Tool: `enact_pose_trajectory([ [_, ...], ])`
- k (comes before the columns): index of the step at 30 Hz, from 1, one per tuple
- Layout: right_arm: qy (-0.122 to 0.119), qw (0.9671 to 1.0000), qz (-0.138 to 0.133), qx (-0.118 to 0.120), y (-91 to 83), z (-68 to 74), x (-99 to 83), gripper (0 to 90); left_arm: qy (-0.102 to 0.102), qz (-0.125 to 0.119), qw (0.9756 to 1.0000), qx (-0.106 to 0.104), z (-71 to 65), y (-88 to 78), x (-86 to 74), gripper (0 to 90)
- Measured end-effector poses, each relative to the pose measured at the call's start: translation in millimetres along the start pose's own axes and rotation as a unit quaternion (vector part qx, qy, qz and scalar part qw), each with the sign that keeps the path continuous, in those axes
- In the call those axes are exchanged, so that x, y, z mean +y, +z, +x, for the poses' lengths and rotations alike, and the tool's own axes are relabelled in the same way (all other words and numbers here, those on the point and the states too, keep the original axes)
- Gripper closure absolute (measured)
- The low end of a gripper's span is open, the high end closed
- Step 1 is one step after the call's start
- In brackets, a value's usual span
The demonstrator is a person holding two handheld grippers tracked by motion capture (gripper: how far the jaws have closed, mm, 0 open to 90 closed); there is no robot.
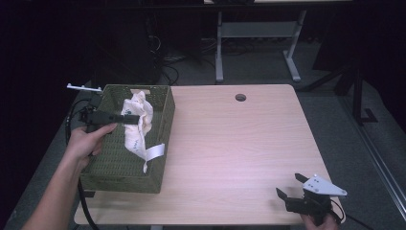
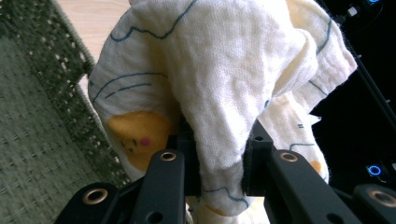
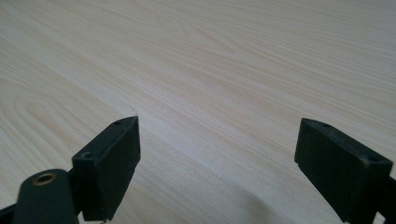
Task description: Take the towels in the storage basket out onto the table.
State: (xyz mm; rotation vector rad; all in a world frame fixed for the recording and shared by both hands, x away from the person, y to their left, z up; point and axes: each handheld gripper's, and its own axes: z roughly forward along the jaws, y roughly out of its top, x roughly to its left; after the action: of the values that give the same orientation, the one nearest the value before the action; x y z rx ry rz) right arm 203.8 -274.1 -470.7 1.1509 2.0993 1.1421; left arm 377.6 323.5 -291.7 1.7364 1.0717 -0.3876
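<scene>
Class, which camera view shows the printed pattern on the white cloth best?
The left gripper view: the cloth is close up between the left gripper's jaws, showing blue lines and yellow patches. The high view shows it small, hanging over the green basket, pattern unreadable.

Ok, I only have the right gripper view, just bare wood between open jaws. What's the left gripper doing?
Observer: The left gripper is shut on a cream printed cloth over a green woven basket.
Operator: Is the cloth out of the basket yet?
Observer: Not fully. In the high view its lower end and a white ribbon tag hang inside, near the basket's right wall.
Operator: Where's my right gripper relative to that?
Observer: The right gripper is open near the table's front right corner, well apart from the basket.
</scene>
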Motion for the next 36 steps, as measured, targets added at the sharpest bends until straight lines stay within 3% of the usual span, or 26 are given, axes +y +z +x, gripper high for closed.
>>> enact_pose_trajectory([
  [16, -0.001, 1.0, 0.0, 0.002, -0.5, 0.2, 0.4, 13.9, 0.019, 0.018, 0.9994, -0.02, -24.2, 39.5, 17.4, 73.3],
  [27, 0.0, 1.0, -0.005, 0.002, -1.4, -0.2, 1.0, 13.9, 0.036, 0.032, 0.9986, -0.022, -47.5, 69.0, 29.9, 73.3],
  [36, 0.001, 1.0, -0.009, 0.003, -2.5, -0.8, 1.4, 13.8, 0.036, 0.047, 0.9981, -0.019, -53.9, 100.4, 33.8, 73.2],
])
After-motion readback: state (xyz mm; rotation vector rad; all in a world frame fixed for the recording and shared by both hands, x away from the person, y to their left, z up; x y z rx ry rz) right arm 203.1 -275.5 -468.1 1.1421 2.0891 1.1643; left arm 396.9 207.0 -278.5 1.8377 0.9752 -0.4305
